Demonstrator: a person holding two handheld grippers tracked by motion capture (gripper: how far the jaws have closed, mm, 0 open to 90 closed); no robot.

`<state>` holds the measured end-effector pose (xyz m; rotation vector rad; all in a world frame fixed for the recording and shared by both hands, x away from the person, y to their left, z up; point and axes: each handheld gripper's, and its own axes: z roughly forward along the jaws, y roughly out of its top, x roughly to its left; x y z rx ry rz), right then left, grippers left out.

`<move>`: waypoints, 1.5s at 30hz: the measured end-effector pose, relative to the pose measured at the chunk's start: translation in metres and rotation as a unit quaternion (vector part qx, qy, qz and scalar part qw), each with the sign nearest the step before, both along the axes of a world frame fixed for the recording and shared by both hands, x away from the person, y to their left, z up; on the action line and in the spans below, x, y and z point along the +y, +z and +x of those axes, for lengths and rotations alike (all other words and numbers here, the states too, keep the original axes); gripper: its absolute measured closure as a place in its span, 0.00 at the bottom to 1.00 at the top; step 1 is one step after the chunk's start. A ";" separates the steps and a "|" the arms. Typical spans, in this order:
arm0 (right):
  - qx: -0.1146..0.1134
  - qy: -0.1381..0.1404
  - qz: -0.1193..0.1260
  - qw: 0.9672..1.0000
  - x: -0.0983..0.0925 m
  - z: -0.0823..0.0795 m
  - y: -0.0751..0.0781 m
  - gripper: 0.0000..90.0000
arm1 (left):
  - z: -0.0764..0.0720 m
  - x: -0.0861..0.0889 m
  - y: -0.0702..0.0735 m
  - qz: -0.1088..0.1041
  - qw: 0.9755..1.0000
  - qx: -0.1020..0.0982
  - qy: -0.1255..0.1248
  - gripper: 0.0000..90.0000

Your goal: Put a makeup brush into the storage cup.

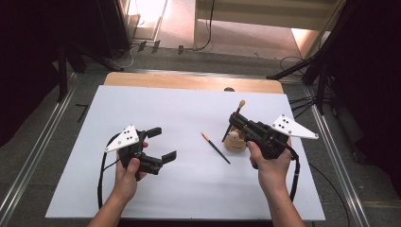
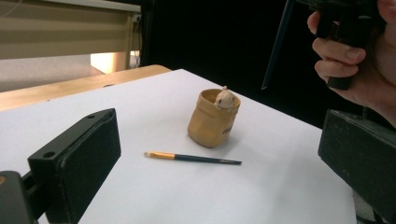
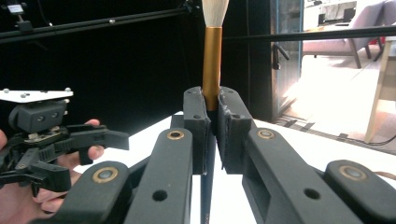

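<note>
My right gripper (image 1: 235, 119) is shut on a brush (image 1: 240, 106), which it holds nearly upright over the right half of the white sheet. In the right gripper view the pads pinch the brush's gold ferrule (image 3: 212, 70), with pale bristles on top and the dark handle hanging below. Just under it stands a tan cup (image 1: 235, 141) with a small pale figure at its rim (image 2: 224, 98). A second, thin brush (image 1: 215, 148) lies flat on the sheet left of the cup. My left gripper (image 1: 161, 144) hovers farther left, open and with nothing between its fingers, its jaws facing the cup (image 2: 214, 119).
The white sheet (image 1: 189, 109) covers most of a wooden table, whose bare far edge (image 1: 189, 81) shows. Dark stand legs (image 1: 302, 71) rise beyond the table's right corner. Metal rails run along both sides on the floor.
</note>
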<state>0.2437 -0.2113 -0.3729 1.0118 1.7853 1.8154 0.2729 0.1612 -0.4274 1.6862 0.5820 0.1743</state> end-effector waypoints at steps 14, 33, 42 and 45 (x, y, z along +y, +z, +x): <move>-0.004 -0.033 0.000 0.999 -0.025 0.004 0.000 0.94 | -0.002 0.033 -0.003 0.006 0.999 -0.003 0.035 0.00; 0.007 -0.078 -0.011 0.997 -0.050 0.013 -0.014 0.94 | -0.006 0.066 -0.010 0.012 0.998 0.000 0.069 0.00; 0.012 -0.093 -0.016 0.995 -0.058 0.018 -0.023 0.94 | -0.011 0.081 -0.012 0.017 0.996 0.001 0.085 0.00; 0.014 -0.098 -0.016 0.995 -0.060 0.020 -0.026 0.94 | -0.012 0.087 -0.014 0.018 0.996 0.002 0.091 0.00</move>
